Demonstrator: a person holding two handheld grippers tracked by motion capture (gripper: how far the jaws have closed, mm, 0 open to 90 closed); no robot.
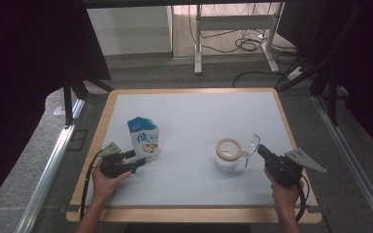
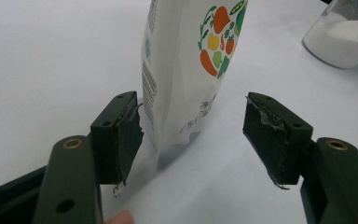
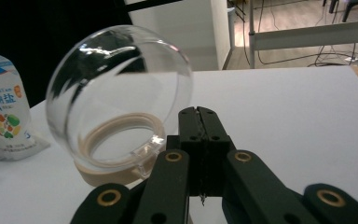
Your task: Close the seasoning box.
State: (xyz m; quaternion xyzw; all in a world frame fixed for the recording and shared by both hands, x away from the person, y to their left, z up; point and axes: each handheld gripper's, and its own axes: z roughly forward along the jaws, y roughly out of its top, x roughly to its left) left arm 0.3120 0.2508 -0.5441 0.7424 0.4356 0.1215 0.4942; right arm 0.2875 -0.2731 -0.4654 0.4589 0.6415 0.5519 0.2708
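Bag point(image 1: 144, 138) stands left of centre on the table point(image 1: 194, 189), between the spread jaws of the left tool point(image 2: 193, 135), not yet gripped. Right tool point(image 3: 199, 116), clamped on the lid point(image 3: 116, 93), tilts it off the jar point(image 1: 227, 155). Next, squeeze the bag and lift it to pour.

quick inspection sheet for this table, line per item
surface: pale mat on the table, wood rim showing
job's things: salt bag upright; jar of white powder, its clear lid tipped open
clutter: nothing seen
grippers: left claw open, bag between its jaws, not touching; right claw shut beside the lid's edge, grip on it unclear
cables: one trailing from each claw; loose cables on the floor behind
surroundings: desk frame, dark curtains
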